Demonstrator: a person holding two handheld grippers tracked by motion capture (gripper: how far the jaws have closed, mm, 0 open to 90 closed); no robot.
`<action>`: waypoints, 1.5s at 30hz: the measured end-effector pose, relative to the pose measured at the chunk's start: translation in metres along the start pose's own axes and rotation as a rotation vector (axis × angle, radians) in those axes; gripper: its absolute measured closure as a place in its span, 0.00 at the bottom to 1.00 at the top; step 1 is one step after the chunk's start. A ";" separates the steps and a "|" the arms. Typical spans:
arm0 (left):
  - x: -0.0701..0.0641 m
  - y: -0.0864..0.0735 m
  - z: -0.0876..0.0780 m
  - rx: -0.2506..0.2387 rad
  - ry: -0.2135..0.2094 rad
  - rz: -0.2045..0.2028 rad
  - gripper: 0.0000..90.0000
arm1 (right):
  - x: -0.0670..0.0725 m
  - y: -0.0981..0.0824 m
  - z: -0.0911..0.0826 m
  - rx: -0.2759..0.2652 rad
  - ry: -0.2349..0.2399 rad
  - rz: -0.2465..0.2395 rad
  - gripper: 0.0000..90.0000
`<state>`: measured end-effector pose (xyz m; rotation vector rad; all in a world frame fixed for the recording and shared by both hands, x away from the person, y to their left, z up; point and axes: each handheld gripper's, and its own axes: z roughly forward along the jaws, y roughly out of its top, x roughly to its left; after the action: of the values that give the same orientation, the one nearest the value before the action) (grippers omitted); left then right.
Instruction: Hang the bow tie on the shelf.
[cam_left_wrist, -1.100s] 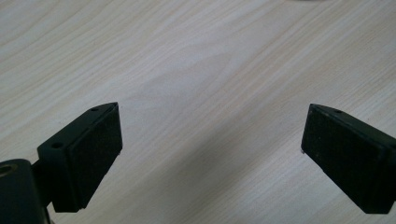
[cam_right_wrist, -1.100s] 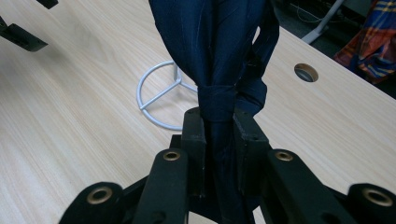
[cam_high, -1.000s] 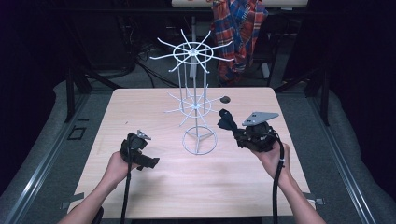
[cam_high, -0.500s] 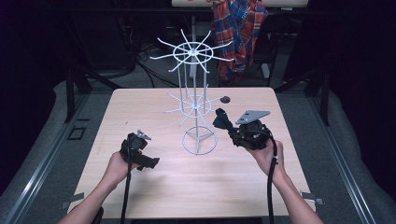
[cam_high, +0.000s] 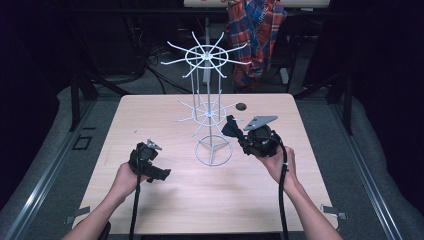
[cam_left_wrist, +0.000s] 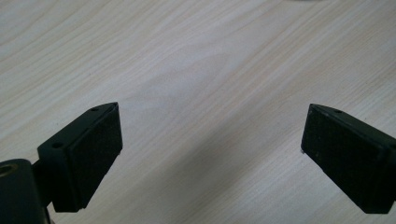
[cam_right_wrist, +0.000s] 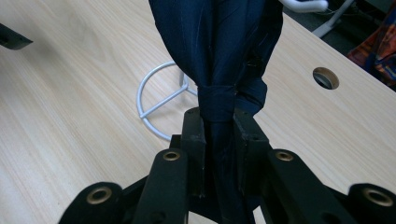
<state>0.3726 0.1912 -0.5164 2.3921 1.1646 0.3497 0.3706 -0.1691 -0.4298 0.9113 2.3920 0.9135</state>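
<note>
A white wire rack (cam_high: 210, 112) with spoked arms stands mid-table on a ring base (cam_right_wrist: 159, 100). My right gripper (cam_high: 239, 137) sits just right of that base, shut on a dark navy fabric piece (cam_high: 231, 127). In the right gripper view the pads (cam_right_wrist: 194, 140) of the right gripper (cam_right_wrist: 219, 135) pinch the fabric's narrow banded neck, and the navy fabric (cam_right_wrist: 219, 42) spreads wide beyond them. My left gripper (cam_high: 152, 170) rests low over bare wood at the front left. In the left gripper view, that gripper (cam_left_wrist: 210, 154) is open with nothing between its jaws.
The wooden table (cam_high: 165, 200) has a round cable hole (cam_high: 241, 106) behind the rack. A plaid garment (cam_high: 255, 35) hangs beyond the far edge. Dark floor and stands surround the table.
My right gripper has moved left toward the rack's base, carrying the navy fabric with it. The left gripper has stayed put.
</note>
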 end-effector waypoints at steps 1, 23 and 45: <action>0.000 0.000 0.000 0.000 0.000 0.000 0.06 | 0.000 0.002 0.002 -0.003 0.003 0.002 0.85; 0.000 0.000 0.000 0.001 -0.001 0.003 0.06 | -0.002 0.004 0.022 0.026 0.022 0.002 0.84; -0.001 0.000 0.000 0.004 0.001 0.014 0.06 | -0.002 0.004 0.036 0.050 0.019 -0.009 0.81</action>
<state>0.3720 0.1906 -0.5164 2.4050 1.1501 0.3536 0.3944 -0.1526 -0.4517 0.9131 2.4430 0.8666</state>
